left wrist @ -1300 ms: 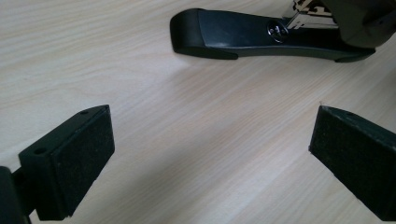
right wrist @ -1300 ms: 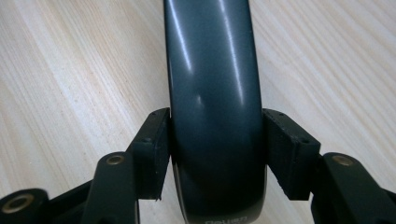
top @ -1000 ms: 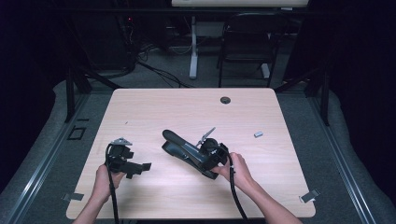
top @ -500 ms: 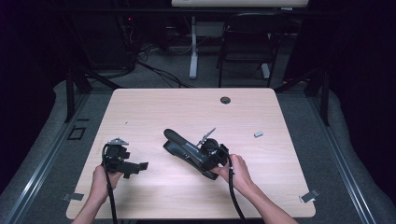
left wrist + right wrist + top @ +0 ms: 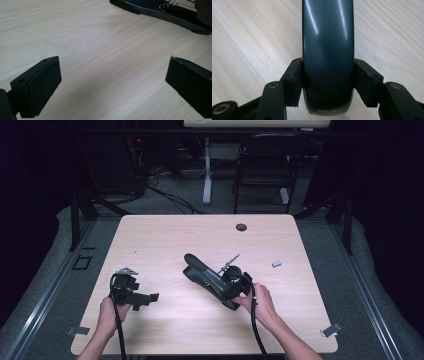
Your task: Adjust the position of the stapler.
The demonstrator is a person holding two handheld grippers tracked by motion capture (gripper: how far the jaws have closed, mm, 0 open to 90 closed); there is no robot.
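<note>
Between your right gripper [image 5: 328,82] pads [image 5: 293,82] sits the rear end of the dark stapler [image 5: 327,50], clamped from both sides; its long body runs straight away from the fingertips over the table [image 5: 249,37]. In the high view the right gripper [image 5: 235,287] has the stapler [image 5: 202,272] near mid-table, nose pointing up-left, away from your hand. Your left gripper [image 5: 147,296] sits spread wide and empty, jaws well apart, nothing between the pads [image 5: 41,86], bare wood ahead and the stapler [image 5: 160,11] base beyond the fingertips, apart from them.

Risks, as I judge them:
- Glossy curved top, grip only at the tail: lift and the long nose likely droops or swivels in the pads.
- Squeeze harder and the rounded shell may squirt out forward.
- The stapler looks hinged open, so the arm could snap shut or flop when you move it.
- A small grey piece [image 5: 276,264] lies off to the right side of the right fingers; a wide swing could knock it.
- Bring the left pads in low and they may hit the base before closing.
</note>
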